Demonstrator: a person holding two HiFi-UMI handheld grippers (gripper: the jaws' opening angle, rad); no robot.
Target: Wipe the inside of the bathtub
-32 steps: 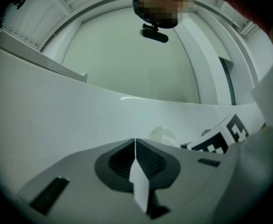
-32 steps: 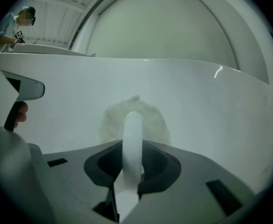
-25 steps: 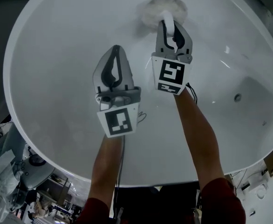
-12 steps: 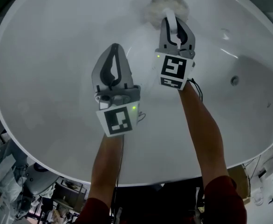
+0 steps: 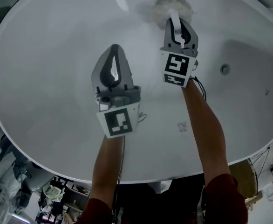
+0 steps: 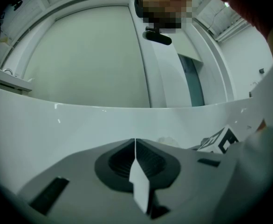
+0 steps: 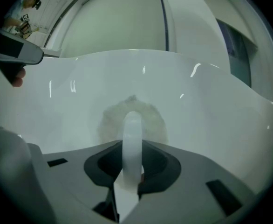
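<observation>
A white oval bathtub (image 5: 43,78) fills the head view. My right gripper (image 5: 176,20) is shut on the white handle (image 7: 132,139) of a round fluffy scrub pad (image 5: 167,6), which presses against the far inner wall of the tub. In the right gripper view the pad (image 7: 108,122) shows as a pale ring behind the handle. My left gripper (image 5: 114,48) hovers over the tub's middle, shut with nothing between its jaws (image 6: 135,141).
The drain hole (image 5: 225,69) sits in the tub floor at the right. Cluttered floor items (image 5: 29,185) lie beyond the tub's near rim at lower left. A person (image 7: 27,6) stands far off in the right gripper view.
The right gripper and pad have slid rightward along the far wall. The view has shifted so the drain sits further left. The left gripper has held its place.
</observation>
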